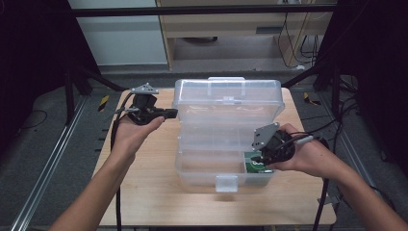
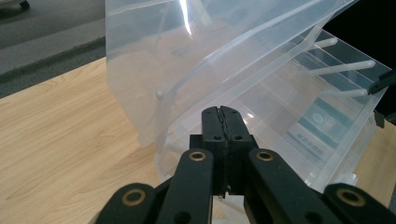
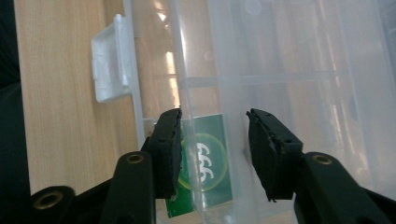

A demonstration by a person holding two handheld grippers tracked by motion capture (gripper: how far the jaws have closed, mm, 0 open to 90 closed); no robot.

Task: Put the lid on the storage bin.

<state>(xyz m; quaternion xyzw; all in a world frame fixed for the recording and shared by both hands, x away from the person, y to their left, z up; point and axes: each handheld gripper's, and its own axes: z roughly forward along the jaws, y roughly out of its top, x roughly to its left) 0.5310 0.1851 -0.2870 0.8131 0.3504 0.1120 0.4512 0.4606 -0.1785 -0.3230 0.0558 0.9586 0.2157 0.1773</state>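
Where a clear plastic organiser box point(image 1: 226, 144) stands open on a pale wooden tabletop point(image 1: 144, 187), a person works at it with a gripper in each hand. The left gripper point(image 1: 171, 114) is held level beside the raised lid point(image 1: 226, 98), its fingers point(image 2: 212, 126) pressed together with nothing between them; in the left gripper view the lid's edge rises just ahead of the fingertips and the box's ribbed tray lies beyond and to their right. The right gripper point(image 1: 254, 158) points down into the near right corner compartment of the box. Its fingers point(image 3: 169, 144) stand apart, gripping nothing. A green packet point(image 3: 205, 163) with a round pale logo lies flat on the compartment floor below the left finger and the gap, untouched. The box's white latch point(image 3: 109, 58) sits beyond the left finger.
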